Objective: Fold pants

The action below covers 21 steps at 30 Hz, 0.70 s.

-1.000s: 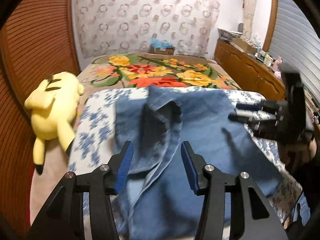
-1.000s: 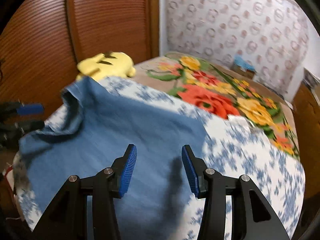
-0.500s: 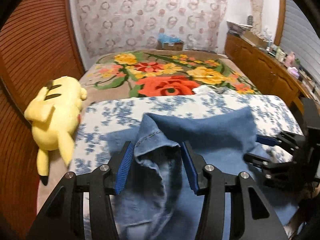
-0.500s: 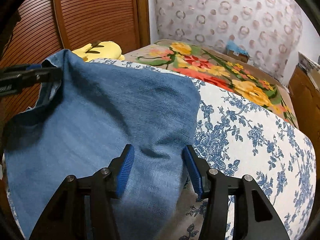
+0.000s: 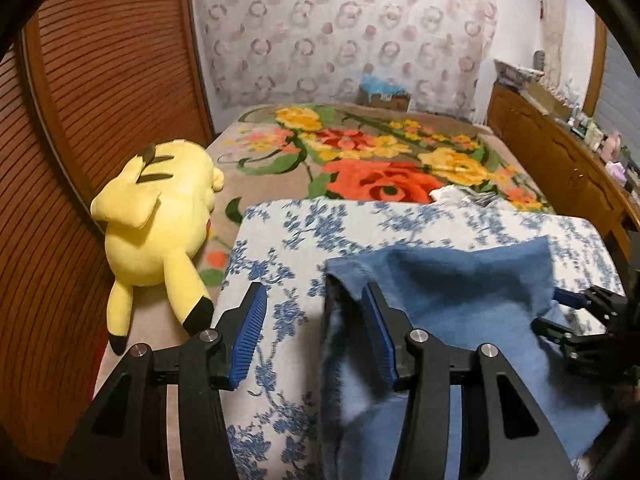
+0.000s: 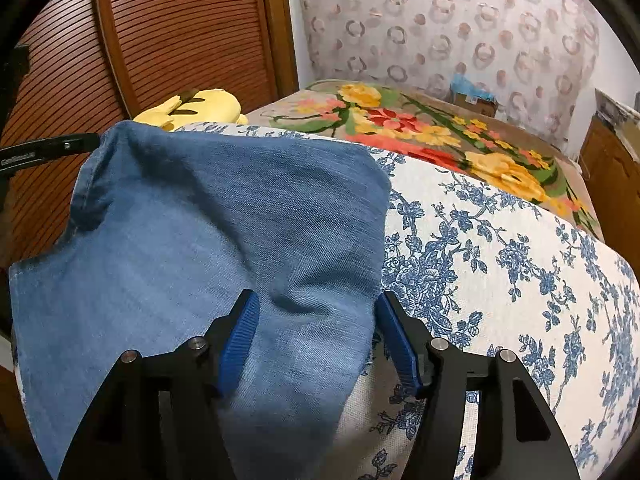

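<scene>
Left wrist view: a bed covered by a brown blanket with big orange and yellow flowers (image 5: 372, 160) fills the room's middle, and a white cloth printed with blue flowers (image 5: 288, 236) lies across its near end. A yellow plush toy with black-tipped ears (image 5: 156, 216) rests on the blanket beside that cloth, close to the ribbed brown sliding door (image 5: 100, 92). Circle-patterned wallpaper (image 5: 340, 28) backs the bed, and a wooden sideboard (image 5: 560, 160) runs along the right. The blue denim pants (image 5: 460, 300) lie bunched on the cloth's right part. The left gripper (image 5: 316, 332) points forward with its jaws wide apart — the pants' edge sits against the right finger, the gap between the fingers shows only printed cloth. The right gripper (image 5: 560, 312) appears at the far right, at the pants' other edge; its opening cannot be told here.

Right wrist view: the same cloth (image 6: 500, 248), blanket (image 6: 420, 128), door (image 6: 192, 32) and wallpaper (image 6: 440, 20). The pants (image 6: 208, 232) spread leftward — one raised corner reaches a black finger of the left gripper (image 6: 48, 148). The right gripper (image 6: 318, 340) hangs just above, its jaws spread wide astride the pants' right edge, pads clear of the denim.
</scene>
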Tool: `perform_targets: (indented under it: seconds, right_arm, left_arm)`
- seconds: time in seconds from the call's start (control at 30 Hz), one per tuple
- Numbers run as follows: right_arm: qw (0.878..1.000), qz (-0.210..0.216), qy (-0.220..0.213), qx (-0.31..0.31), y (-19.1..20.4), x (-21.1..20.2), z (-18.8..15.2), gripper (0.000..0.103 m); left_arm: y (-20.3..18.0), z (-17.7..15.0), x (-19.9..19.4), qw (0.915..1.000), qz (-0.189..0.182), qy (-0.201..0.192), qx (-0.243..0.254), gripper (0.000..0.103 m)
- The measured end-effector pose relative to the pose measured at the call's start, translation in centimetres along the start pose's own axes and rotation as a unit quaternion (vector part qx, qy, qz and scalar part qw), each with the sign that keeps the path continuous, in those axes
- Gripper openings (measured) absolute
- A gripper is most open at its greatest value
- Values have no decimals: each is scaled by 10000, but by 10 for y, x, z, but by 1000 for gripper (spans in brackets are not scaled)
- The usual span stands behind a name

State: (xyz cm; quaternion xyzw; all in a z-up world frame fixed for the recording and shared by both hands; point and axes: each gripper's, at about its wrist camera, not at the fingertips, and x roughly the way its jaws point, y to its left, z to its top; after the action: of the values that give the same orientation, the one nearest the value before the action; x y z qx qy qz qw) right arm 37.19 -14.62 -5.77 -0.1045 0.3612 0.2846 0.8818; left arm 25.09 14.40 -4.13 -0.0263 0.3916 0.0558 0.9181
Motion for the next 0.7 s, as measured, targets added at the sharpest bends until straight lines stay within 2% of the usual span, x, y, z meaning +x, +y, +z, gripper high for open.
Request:
perform_targets:
  seconds: [0.2, 0.33, 0.47, 0.7]
  right_arm:
    - [9998, 103, -171, 91, -6, -20, 0, 63]
    - [9997, 133, -155, 161, -12, -32, -10, 63]
    - [9994, 188, -98, 266, -13, -42, -24, 63]
    - [9986, 321, -52, 411, -9, -64, -43, 63]
  left_arm:
    - [-22, -6, -21, 9993, -316, -144, 119, 51]
    - [-37, -16, -21, 9984, -479, -82, 279, 51]
    - [-36, -27, -9, 9988, -388, 111, 289, 51]
    - [-2, -41, 10, 9995, 32, 303, 94, 51]
